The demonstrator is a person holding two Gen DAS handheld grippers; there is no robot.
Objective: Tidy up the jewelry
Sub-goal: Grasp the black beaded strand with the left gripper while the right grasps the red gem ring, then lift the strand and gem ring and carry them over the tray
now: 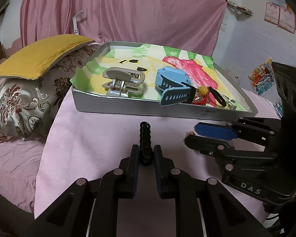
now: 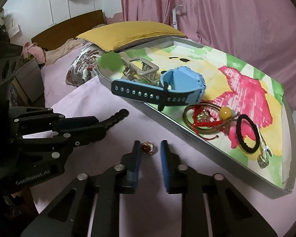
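my left hand-held gripper [image 1: 146, 154] is clamped on a black beaded hair clip [image 1: 145, 138], its fingers pressed to the clip's base while the beaded end sticks out forward above the pink bed sheet [image 1: 92, 138]. my right hand-held gripper [image 2: 149, 148] is apart, a small brown-red trinket [image 2: 148, 147] lying on the sheet between its blue pads [image 2: 164, 158], close to the left one. the silver tray [image 2: 187, 136] just beyond holds the blue watch [image 2: 179, 83], hair claw [image 1: 120, 81], red cord bracelet [image 2: 203, 118] and black hair tie [image 2: 247, 133].
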